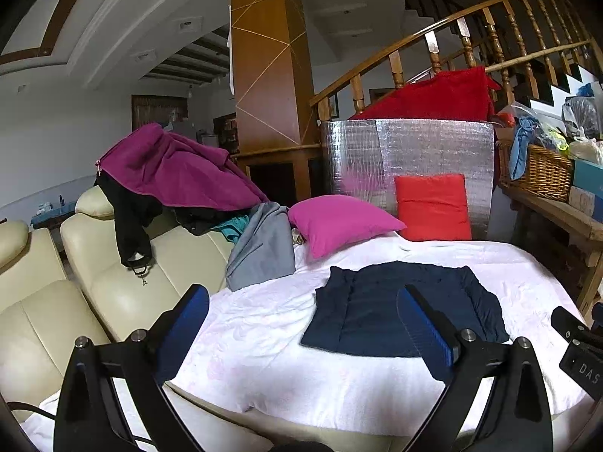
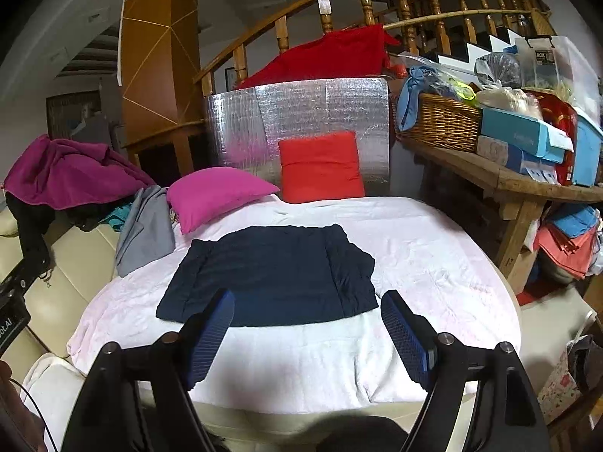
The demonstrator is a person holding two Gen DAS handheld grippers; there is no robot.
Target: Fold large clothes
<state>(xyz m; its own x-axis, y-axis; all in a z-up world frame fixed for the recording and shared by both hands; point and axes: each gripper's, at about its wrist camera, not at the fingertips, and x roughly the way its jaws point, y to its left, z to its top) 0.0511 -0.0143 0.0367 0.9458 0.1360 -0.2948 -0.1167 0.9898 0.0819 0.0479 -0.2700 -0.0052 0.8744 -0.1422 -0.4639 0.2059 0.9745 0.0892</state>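
A dark navy garment (image 2: 275, 275) lies folded flat into a rectangle on the white sheet (image 2: 433, 263) of the bed; it also shows in the left wrist view (image 1: 380, 309). My right gripper (image 2: 307, 301) is open and empty, held above the bed's near edge just in front of the garment. My left gripper (image 1: 303, 297) is open and empty, held above the sheet to the left of the garment, its right finger (image 1: 426, 324) in front of the cloth.
A magenta pillow (image 2: 215, 192) and a red pillow (image 2: 320, 165) lie at the head by a silver foil panel (image 2: 301, 113). Grey cloth (image 2: 145, 226), a purple garment (image 1: 169, 165) and black clothes lie on the cream sofa (image 1: 49, 301). A cluttered wooden bench (image 2: 505, 180) stands right.
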